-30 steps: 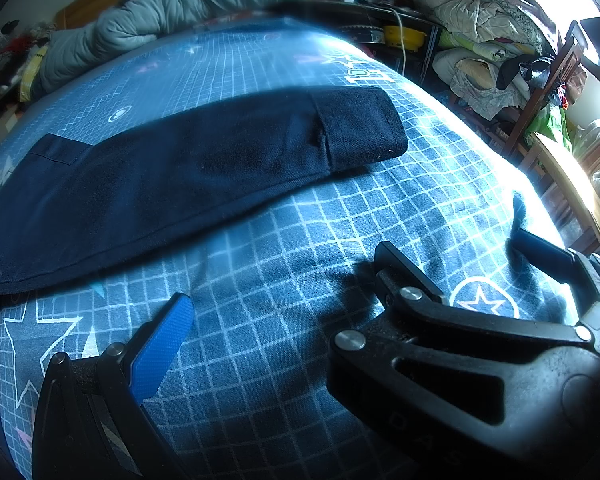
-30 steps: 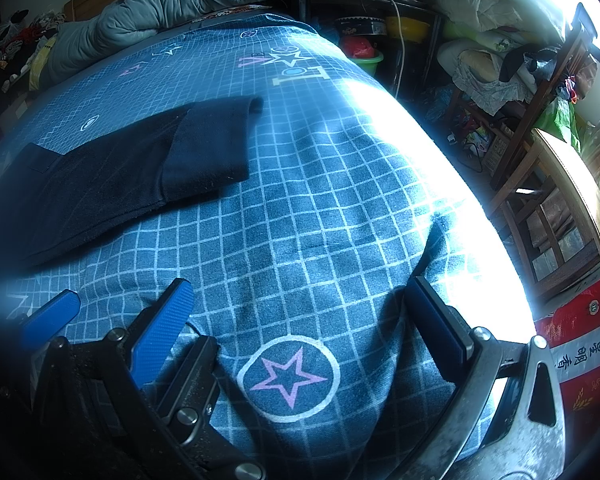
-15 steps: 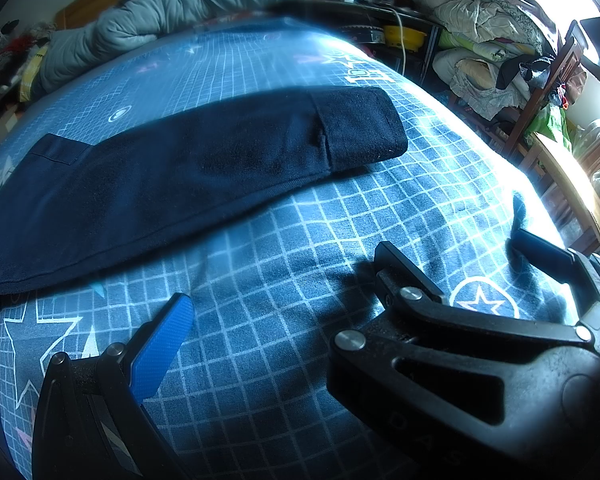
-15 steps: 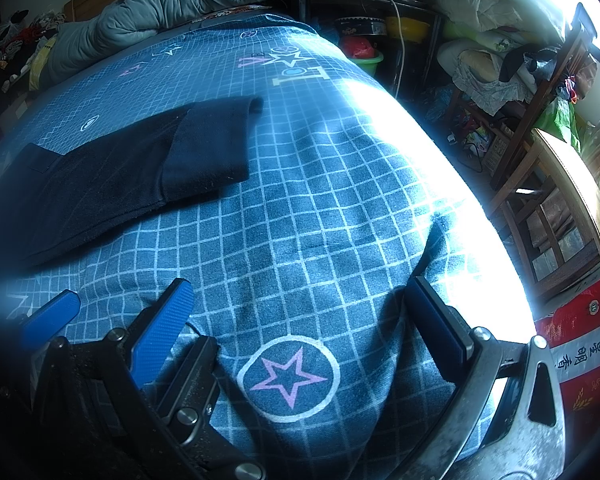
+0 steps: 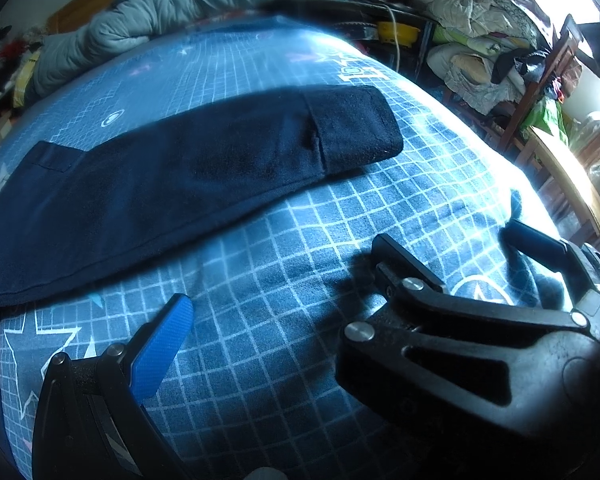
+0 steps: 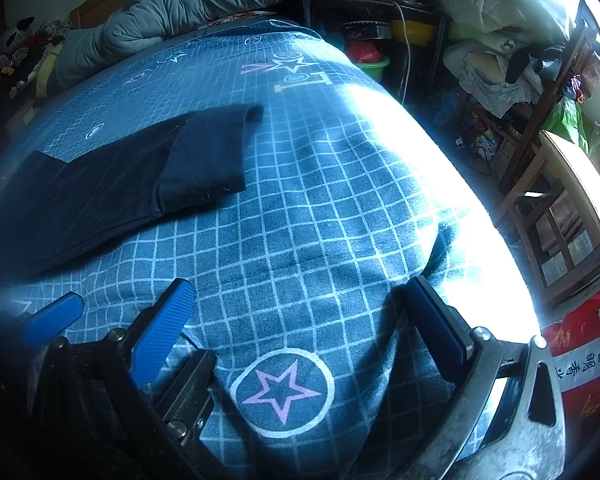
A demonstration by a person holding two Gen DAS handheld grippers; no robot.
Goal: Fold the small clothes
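I am looking at the dark navy garment [image 5: 172, 184] lying flat on the bed, folded into a long narrow strip that is running from the left edge of my left view towards the middle. Its right end [image 5: 352, 128] is showing a doubled-over band with a seam, and in my right view the same garment [image 6: 140, 184] is sitting to the left, well ahead of the fingers. Nothing is touching it.

It is resting on a blue bedsheet [image 5: 284, 320] printed with a white grid and stars; a circled pink star [image 6: 282, 392] is lying right between my right fingers.

My left gripper [image 5: 340, 280] is hovering over the sheet, near the cloth's front edge but apart from it, its jaws spread wide and holding nothing. My right gripper [image 6: 300, 312] is sitting just beside it on the right, likewise spread wide and empty, with one blue finger pad [image 6: 160, 336] clear on its left side. The left gripper's own blue pad is also peeking in at the far left of that view.

Further out, a grey quilt [image 5: 160, 12] is bunched at the head of the bed, and a wooden chair [image 6: 556, 208] is standing by the bedside on the right, amid heaped laundry.
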